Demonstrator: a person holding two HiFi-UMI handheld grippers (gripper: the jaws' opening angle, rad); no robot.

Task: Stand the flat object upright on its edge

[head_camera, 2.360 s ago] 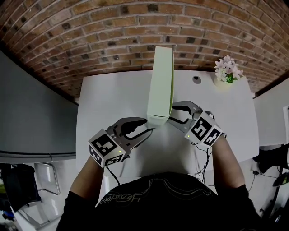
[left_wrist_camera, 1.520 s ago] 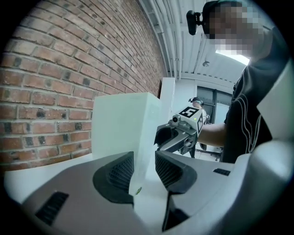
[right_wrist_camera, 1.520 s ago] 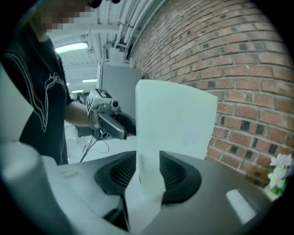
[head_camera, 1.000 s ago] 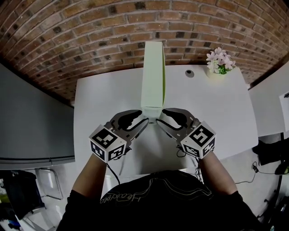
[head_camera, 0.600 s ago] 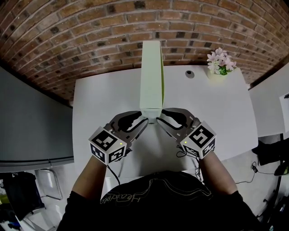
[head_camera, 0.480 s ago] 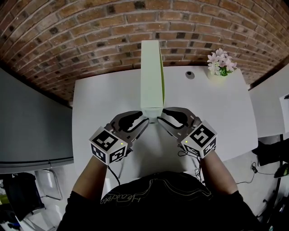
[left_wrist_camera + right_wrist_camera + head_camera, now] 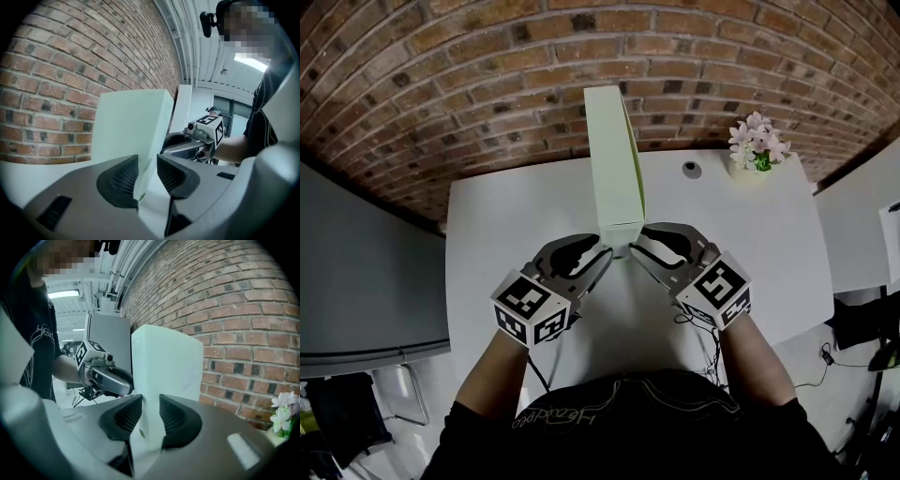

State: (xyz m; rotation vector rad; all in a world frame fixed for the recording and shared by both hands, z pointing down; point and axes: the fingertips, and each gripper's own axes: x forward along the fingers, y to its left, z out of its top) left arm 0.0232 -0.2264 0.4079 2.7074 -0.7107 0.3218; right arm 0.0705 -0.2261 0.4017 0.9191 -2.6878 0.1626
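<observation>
Your box (image 7: 614, 159) already stands upright on the worktop (image 7: 516, 225). The left tool (image 7: 147, 174) and the right tool (image 7: 151, 414), whose jaws have just been closing, both pinch its near end. Only the release remains.

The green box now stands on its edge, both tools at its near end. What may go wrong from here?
The box is tall and thin on a narrow edge, and the left tool and right tool grip it only low at its near end; it may tip sideways on release.
The right tool's jaws have just been closing with the box corner between them; more squeeze might dent or twist it.
Falling rightward, it might reach the flower pot.
</observation>
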